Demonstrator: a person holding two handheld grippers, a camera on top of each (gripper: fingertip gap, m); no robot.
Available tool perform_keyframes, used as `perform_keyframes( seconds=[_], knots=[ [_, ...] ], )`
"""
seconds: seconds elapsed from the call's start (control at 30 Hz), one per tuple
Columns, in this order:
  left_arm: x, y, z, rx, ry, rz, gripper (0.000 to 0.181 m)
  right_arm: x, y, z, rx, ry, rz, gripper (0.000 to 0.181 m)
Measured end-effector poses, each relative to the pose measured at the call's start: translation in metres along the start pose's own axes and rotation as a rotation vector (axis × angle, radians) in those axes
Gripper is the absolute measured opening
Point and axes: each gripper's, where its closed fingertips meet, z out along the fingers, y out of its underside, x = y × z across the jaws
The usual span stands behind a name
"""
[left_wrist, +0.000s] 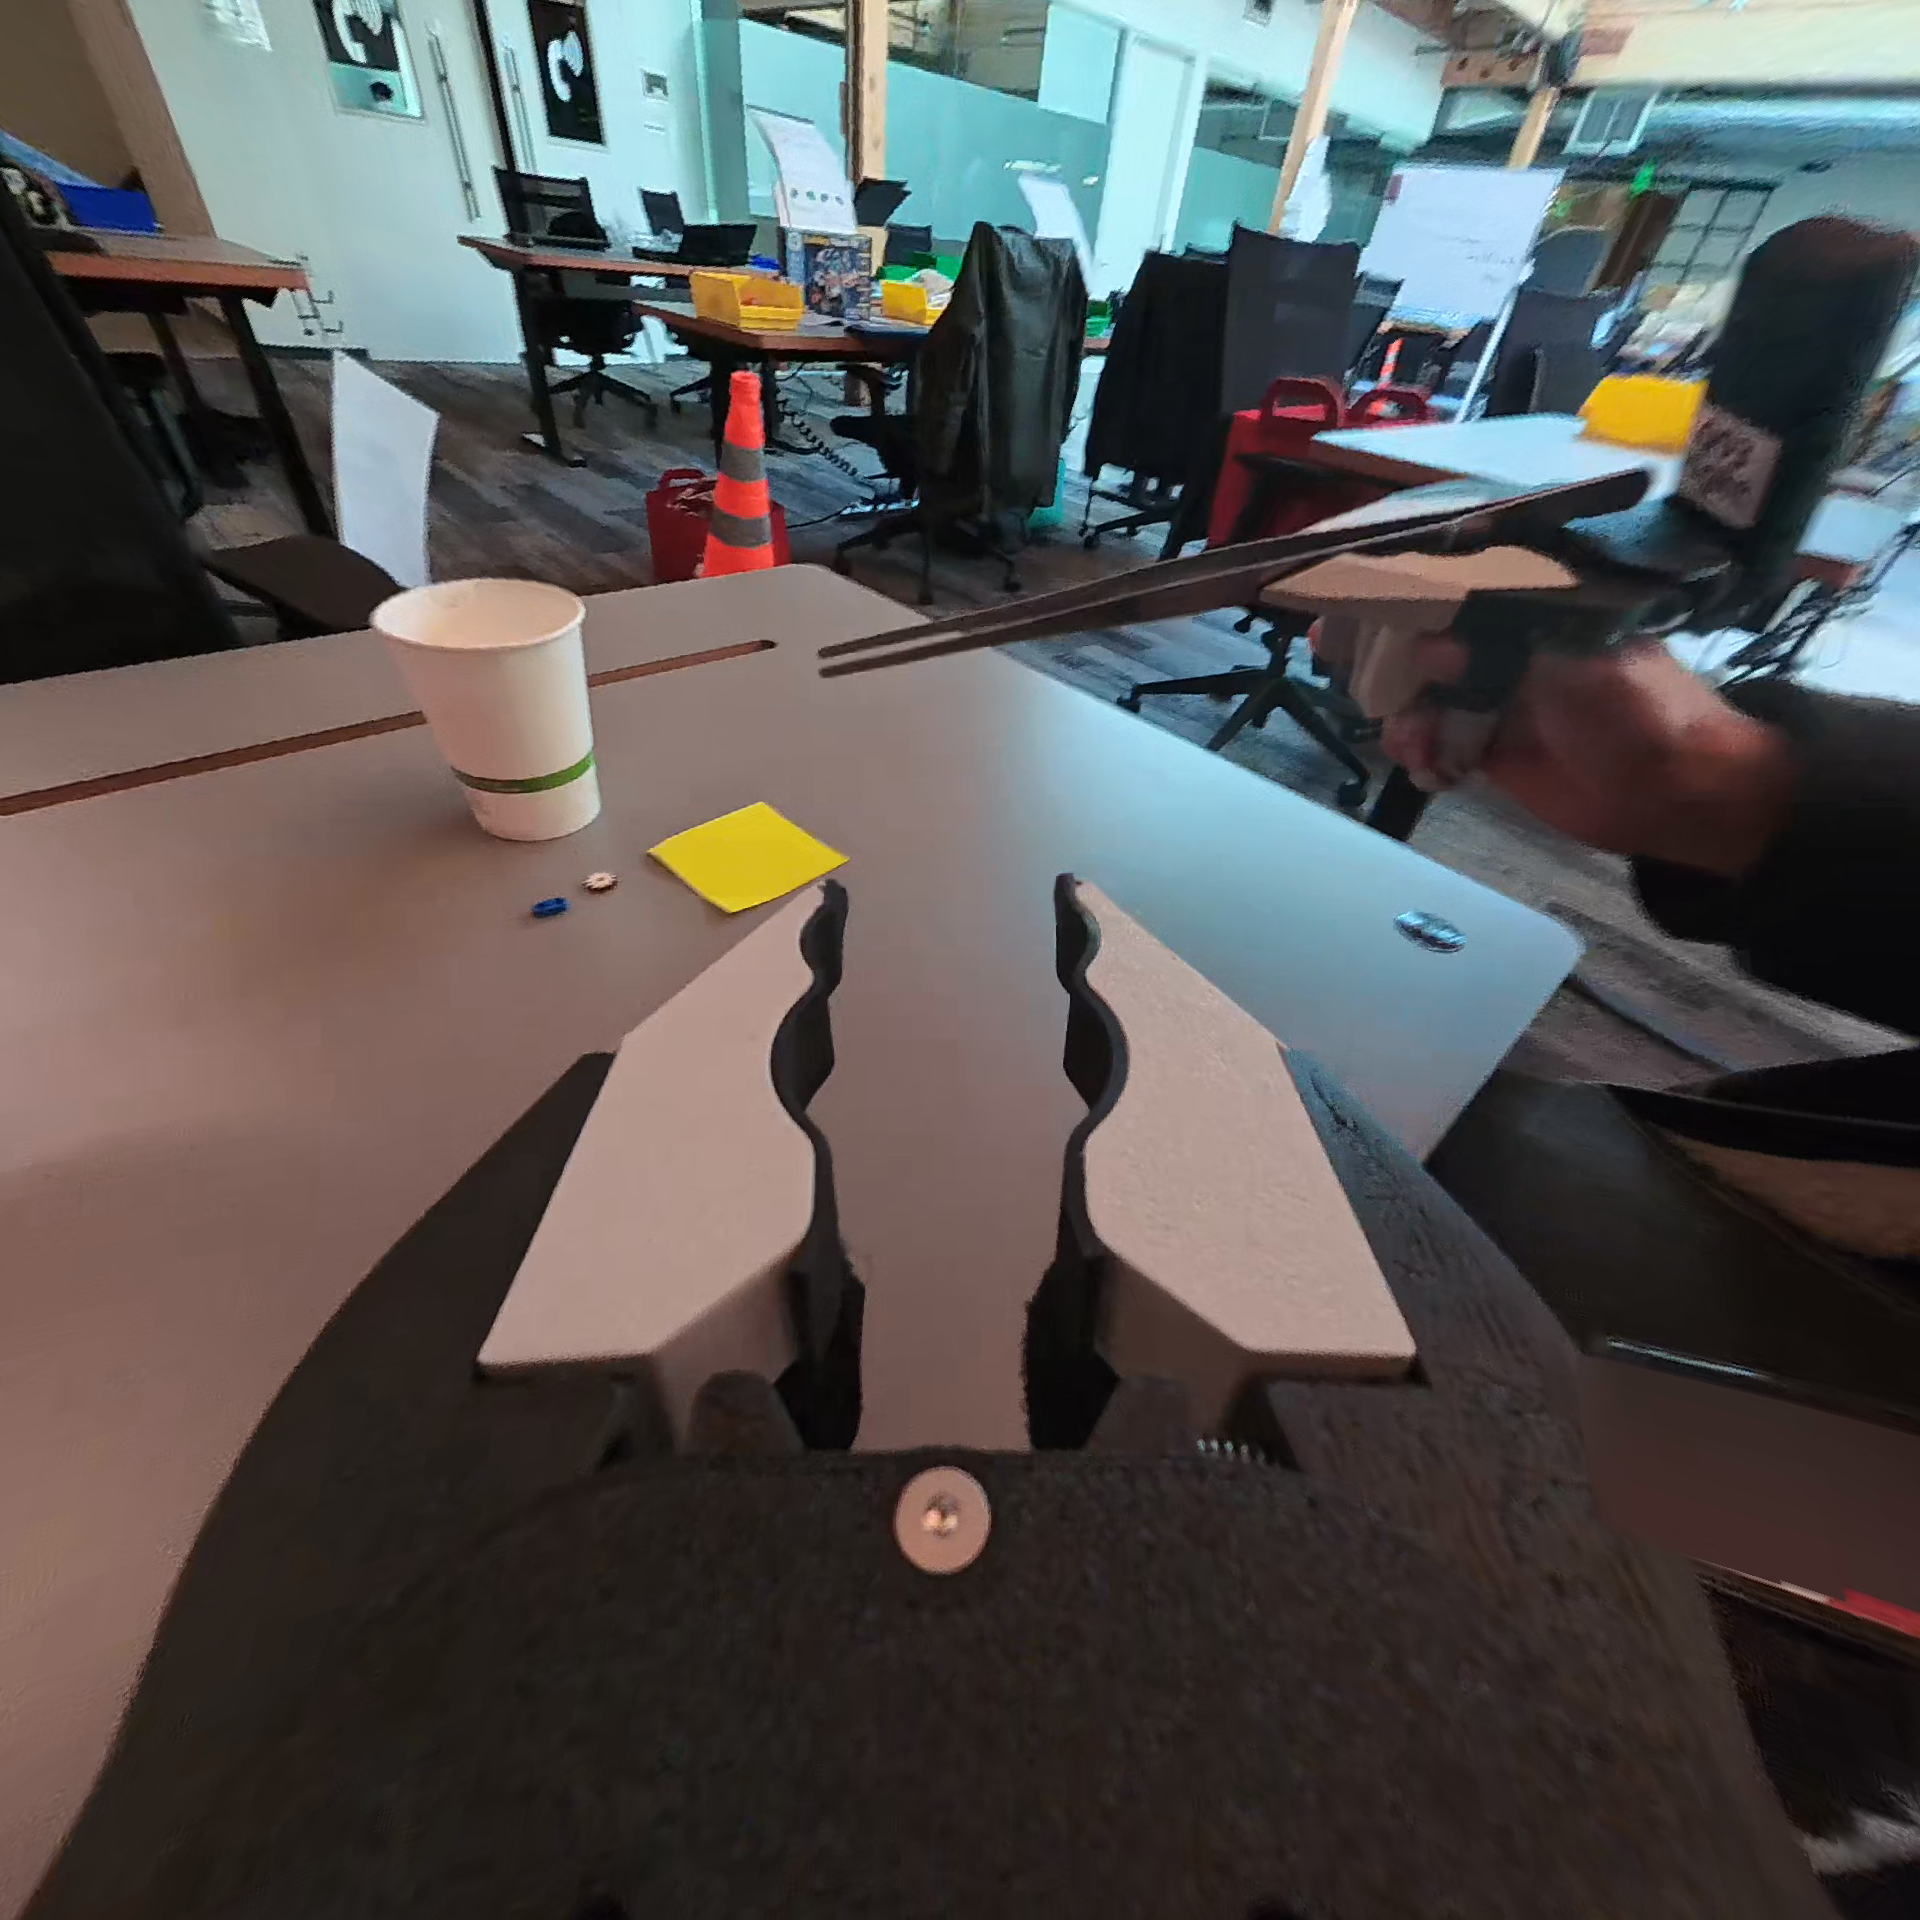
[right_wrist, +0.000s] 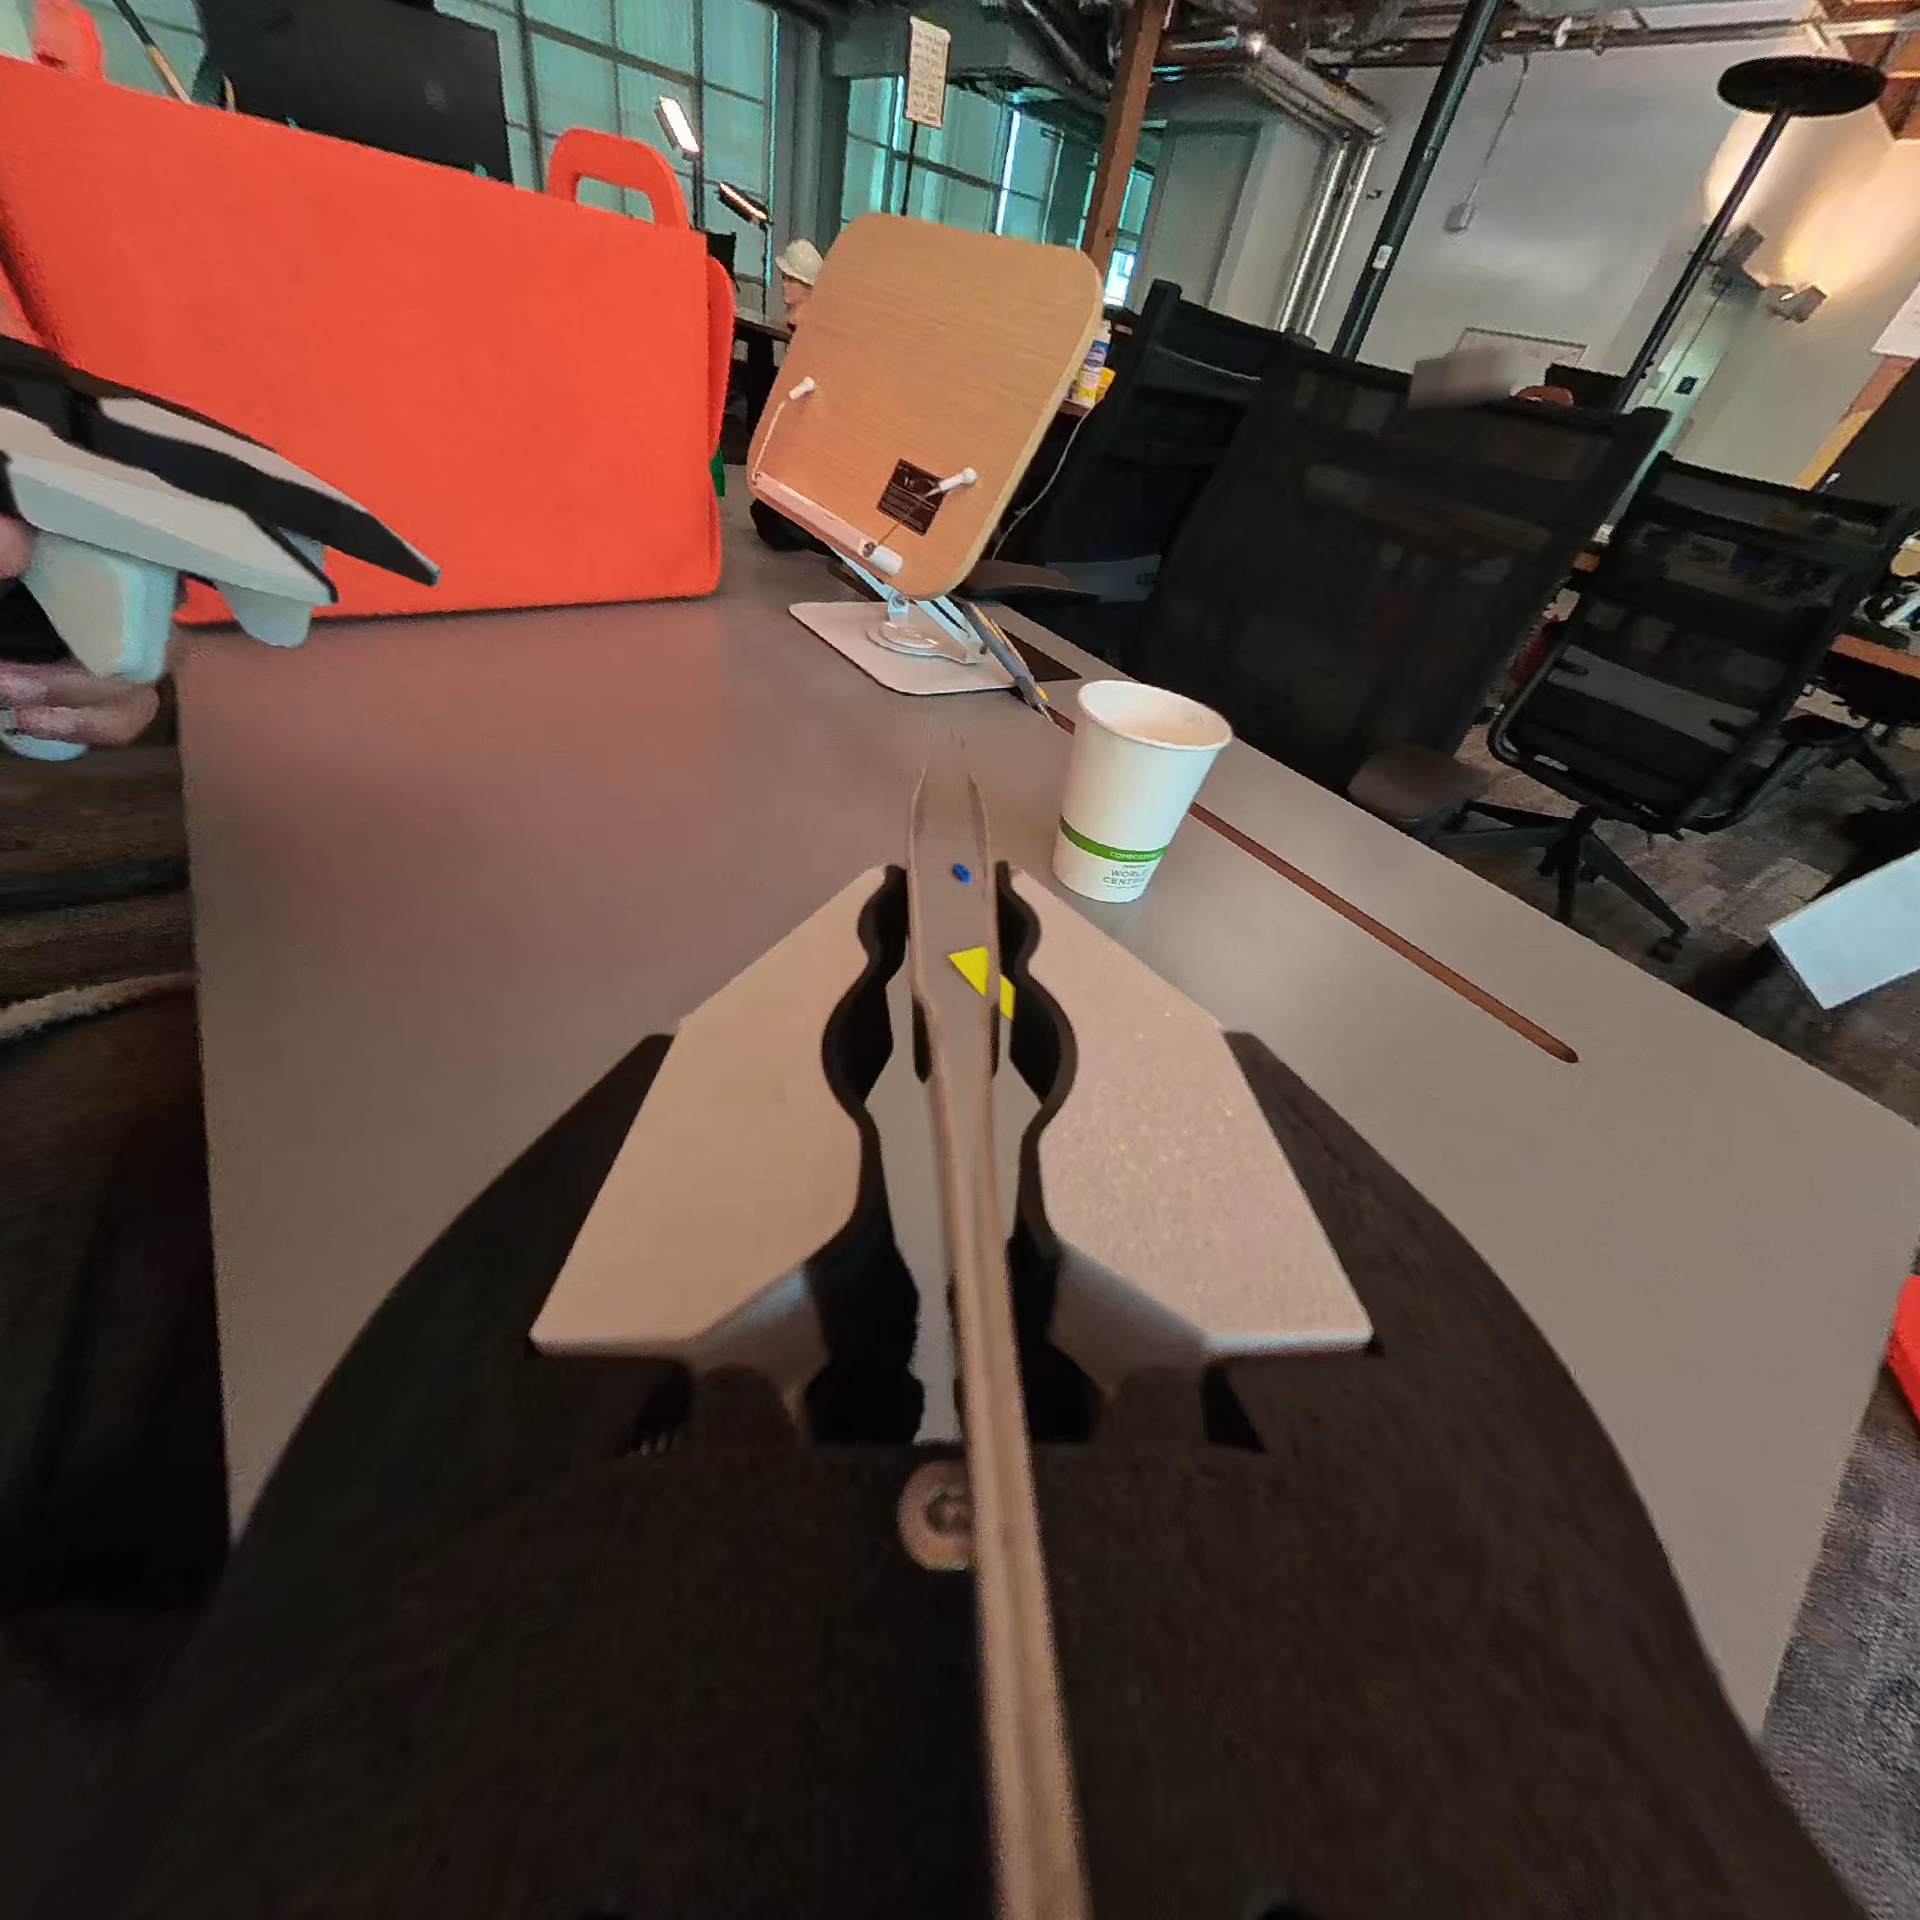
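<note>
Tweezers (right_wrist: 961, 1039) sit clamped between the fingers of the right hand-held gripper (right_wrist: 951, 894), tips apart above the grey worktop (left_wrist: 260, 1039) near the white paper cup (left_wrist: 499, 707). The left hand-held gripper (left_wrist: 945, 894) hangs spread and empty just beside a yellow sticky note (left_wrist: 746, 856), a small tan gear (left_wrist: 600, 882) and a blue ring (left_wrist: 548, 907).

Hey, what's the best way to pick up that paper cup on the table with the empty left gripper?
Grip the paper cup around its upper wall, just below the rim, coming in level from the side. It stands upright and widens toward the top, so the fingers of the open left gripper should close across the wall there. Squeeze lightly; it will probably dent. The tweezers in the right gripper hover beside it.
</note>
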Motion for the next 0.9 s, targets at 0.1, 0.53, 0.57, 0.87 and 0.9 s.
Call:
perform_keyframes(
  seconds=[0.1, 0.53, 0.57, 0.87, 0.9],
  knots=[
    [-0.016, 0.019, 0.004, -0.093, -0.086, 0.045, 0.045, -0.004, 0.001, 0.003, -0.006, 0.005, -0.024, 0.017],
    [-0.021, 0.037, 0.008, -0.209, -0.147, 0.026, 0.051, 0.004, 0.043, 0.062, -0.089, -0.009, 0.152, 0.017],
    [-0.022, 0.037, 0.008, -0.212, -0.146, 0.022, 0.051, 0.006, 0.048, 0.072, -0.104, -0.014, 0.142, 0.017],
    [-0.023, 0.039, 0.008, -0.21, -0.124, -0.014, 0.051, 0.015, 0.091, 0.138, -0.189, -0.085, 0.138, 0.017],
    [-0.024, 0.04, 0.008, -0.21, -0.122, -0.019, 0.051, 0.016, 0.093, 0.142, -0.191, -0.087, 0.144, 0.017]
  ],
)
